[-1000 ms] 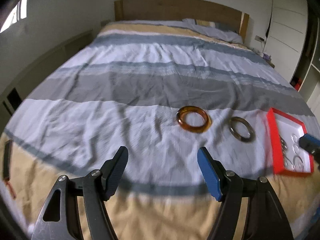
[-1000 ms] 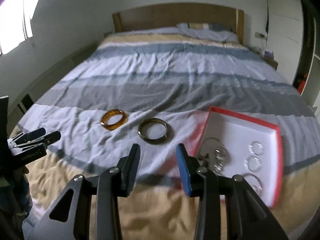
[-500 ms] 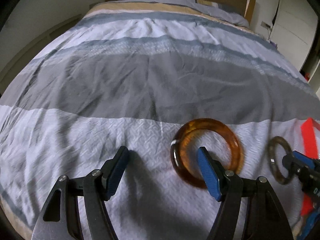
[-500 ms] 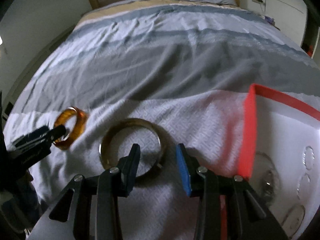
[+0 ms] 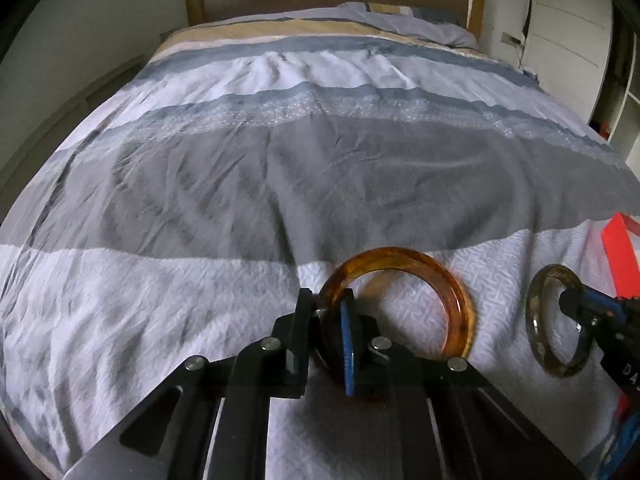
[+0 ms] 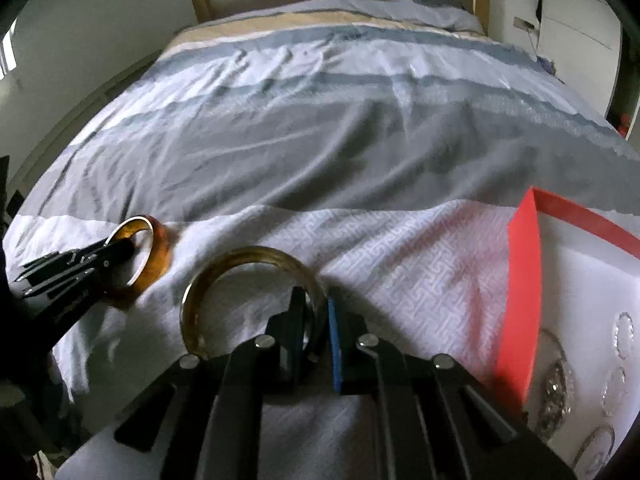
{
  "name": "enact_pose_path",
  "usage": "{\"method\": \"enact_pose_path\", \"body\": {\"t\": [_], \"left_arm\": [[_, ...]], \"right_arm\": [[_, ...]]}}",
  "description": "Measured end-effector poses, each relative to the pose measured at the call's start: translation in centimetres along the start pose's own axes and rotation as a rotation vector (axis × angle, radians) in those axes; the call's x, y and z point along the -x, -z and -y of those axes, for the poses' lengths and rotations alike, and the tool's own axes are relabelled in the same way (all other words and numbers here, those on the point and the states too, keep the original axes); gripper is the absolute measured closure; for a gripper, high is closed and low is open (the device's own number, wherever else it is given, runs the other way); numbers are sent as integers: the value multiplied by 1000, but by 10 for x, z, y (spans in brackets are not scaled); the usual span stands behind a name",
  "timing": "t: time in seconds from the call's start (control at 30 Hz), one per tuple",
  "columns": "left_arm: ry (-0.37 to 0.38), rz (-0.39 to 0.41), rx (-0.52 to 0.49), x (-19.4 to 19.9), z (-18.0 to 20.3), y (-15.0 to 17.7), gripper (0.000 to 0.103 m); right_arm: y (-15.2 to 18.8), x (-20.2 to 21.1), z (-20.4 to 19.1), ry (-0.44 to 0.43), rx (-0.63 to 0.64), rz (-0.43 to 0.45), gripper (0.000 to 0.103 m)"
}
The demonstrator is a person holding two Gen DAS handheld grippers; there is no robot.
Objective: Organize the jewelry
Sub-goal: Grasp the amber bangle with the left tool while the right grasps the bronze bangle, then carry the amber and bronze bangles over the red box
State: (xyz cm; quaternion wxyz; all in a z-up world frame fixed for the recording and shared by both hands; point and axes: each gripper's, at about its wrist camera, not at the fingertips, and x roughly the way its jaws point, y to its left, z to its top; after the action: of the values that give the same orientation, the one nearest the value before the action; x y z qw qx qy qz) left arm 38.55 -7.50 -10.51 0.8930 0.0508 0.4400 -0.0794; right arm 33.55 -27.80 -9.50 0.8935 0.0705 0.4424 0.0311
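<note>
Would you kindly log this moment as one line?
left gripper: shut on amber bangle | right gripper: shut on dark bangle | red tray: right

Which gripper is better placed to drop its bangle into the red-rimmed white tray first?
Right. The right gripper, shut on the dark olive bangle, sits beside the red-rimmed white tray; the left gripper holds the amber bangle farther away.

Surface: bed (image 5: 320,160), striped duvet (grey, white, blue, tan bands).
On it: amber bangle (image 5: 452,292), dark olive bangle (image 5: 538,344) just beside, red-rimmed tray (image 6: 524,280) at right.
</note>
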Motion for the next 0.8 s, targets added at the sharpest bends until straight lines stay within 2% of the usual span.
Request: {"method": "enact_pose_path", "body": {"t": [0.17,0.4,0.8], "left_arm": [[-24,15,-11,29,2,12,92],[-68,59,-41,90,3,29,92],[-98,167,-96,210,23,58,92]], "right_arm": [[2,33,-8,-16,10,48,95],[12,98,-15,-14,11,109,95],[55,219,-16,3,17,216,95]]}}
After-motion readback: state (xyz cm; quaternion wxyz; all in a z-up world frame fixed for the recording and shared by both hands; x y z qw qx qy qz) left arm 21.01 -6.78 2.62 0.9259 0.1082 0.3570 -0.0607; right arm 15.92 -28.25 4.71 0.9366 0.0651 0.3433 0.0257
